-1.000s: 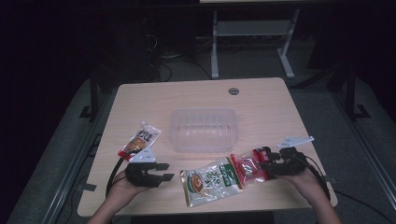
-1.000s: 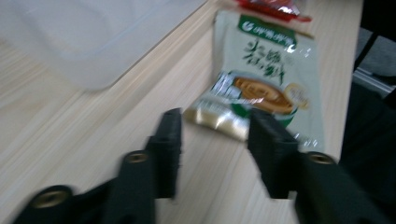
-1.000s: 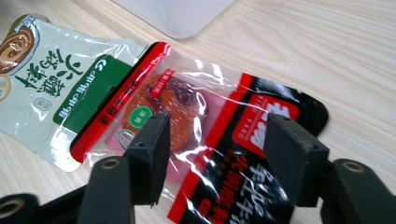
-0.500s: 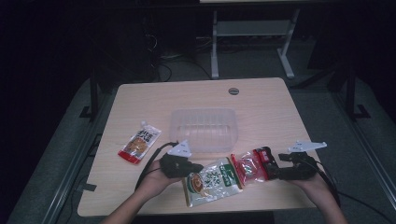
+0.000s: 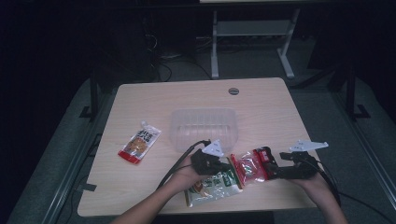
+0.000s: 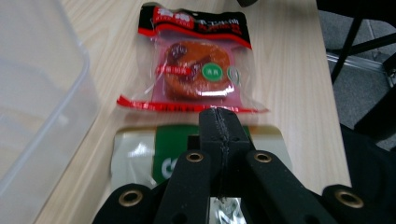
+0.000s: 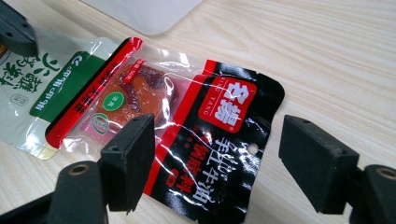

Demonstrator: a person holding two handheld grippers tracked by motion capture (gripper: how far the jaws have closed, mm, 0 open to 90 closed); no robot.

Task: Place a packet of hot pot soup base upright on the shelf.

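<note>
At the table's near edge, the left gripper (image 5: 223, 166) sits clamped tight over the green packet (image 6: 159, 156); the right gripper (image 7: 217, 161) gapes wide around the red packet (image 7: 187, 126), not pinching.

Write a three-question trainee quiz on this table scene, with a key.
1. True or false: the left gripper has its jaws closed together.
2. Which packet lies between the right gripper's open jaws: A green packet, B red-and-black packet, C orange packet?
3. What lies inside the clear tub?

Key: 1 true. 2 B. 3 nothing.
</note>
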